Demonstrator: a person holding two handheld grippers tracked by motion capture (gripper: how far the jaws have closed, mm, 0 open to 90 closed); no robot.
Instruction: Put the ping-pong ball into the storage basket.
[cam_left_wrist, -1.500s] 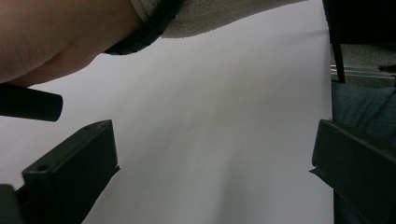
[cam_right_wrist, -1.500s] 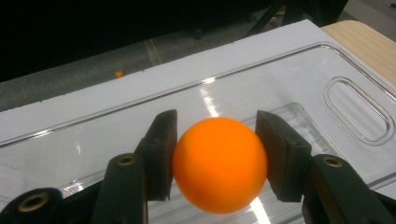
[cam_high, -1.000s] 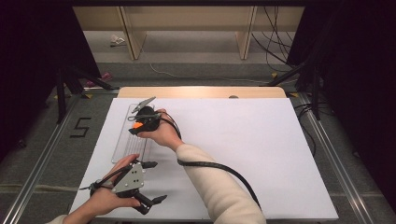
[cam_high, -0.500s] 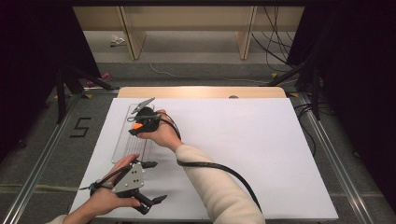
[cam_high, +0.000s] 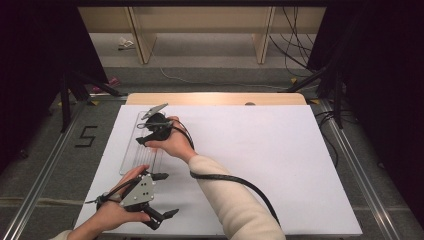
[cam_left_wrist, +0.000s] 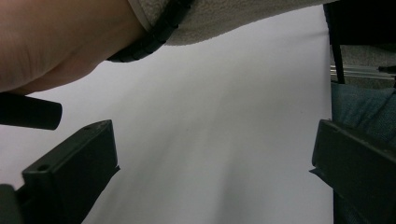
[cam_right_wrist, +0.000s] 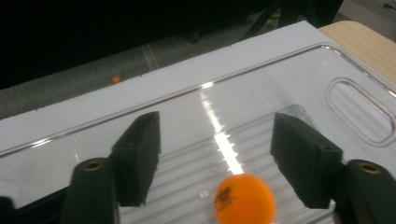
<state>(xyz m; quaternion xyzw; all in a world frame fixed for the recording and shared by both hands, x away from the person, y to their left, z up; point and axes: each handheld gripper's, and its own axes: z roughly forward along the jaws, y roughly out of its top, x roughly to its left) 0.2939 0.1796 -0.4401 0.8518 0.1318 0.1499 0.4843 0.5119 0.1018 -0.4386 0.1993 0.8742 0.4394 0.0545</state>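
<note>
An orange ball (cam_right_wrist: 243, 198) lies on the ribbed floor of a clear plastic tray (cam_right_wrist: 327, 65). It sits between the jaws of my right gripper (cam_right_wrist: 215, 119), whose jaws have just been opening and stand apart, with neither pad pressing on the ball. From above, the right gripper (cam_high: 142, 133) hovers over the tray (cam_high: 135, 157) at the left of the white board. My left gripper (cam_high: 167, 195) rests near the board's front edge. The left gripper (cam_left_wrist: 215, 130) is open with bare white board between its jaws.
The white board (cam_high: 280, 165) covers most of the table, with a wooden strip (cam_high: 215, 98) along its far edge. The right gripper's black cable (cam_high: 235, 180) loops across the board beside the cream sleeve (cam_high: 235, 205). Metal rails and dark floor flank both sides.
The right gripper's jaws have spread apart and let go of the orange ball, which showed between them before. Neither hand has shifted.
</note>
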